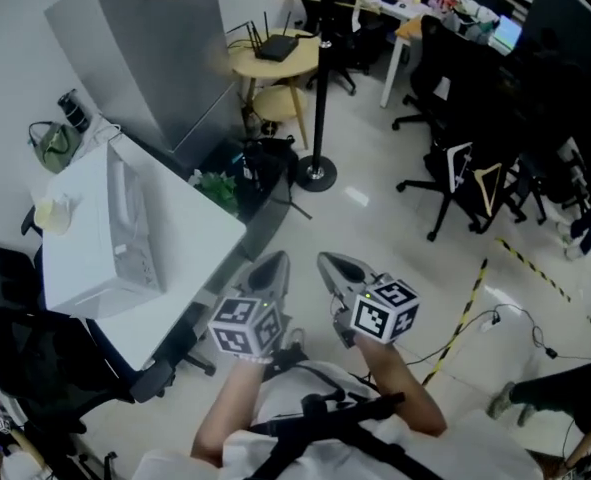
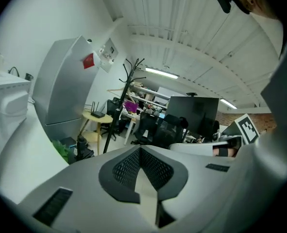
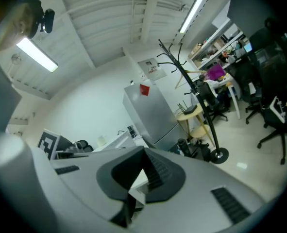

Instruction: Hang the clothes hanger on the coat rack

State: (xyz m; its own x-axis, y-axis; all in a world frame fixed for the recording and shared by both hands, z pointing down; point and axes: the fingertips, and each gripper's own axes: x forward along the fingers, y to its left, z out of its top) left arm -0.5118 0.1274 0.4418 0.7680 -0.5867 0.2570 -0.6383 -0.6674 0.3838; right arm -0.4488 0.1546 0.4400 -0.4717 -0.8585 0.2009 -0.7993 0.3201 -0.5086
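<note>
no writing is legible anywhere; the wall notice (image 3: 153,68) is too small to read.

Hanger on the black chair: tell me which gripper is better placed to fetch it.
Right, probably. In the head view the right gripper lies nearer the hanger on the chair; the left gripper is further off. Both are shut and empty.

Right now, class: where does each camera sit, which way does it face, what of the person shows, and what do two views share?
Head view: on the head, facing steeply down at table and coat rack; forearms, left gripper and right gripper show.
Left gripper view: on that gripper, facing along its shut jaws toward the coat rack; the right gripper's cube shows.
Right gripper view: on that gripper, along shut jaws toward fridge and coat rack.
Shared: the coat rack.
</note>
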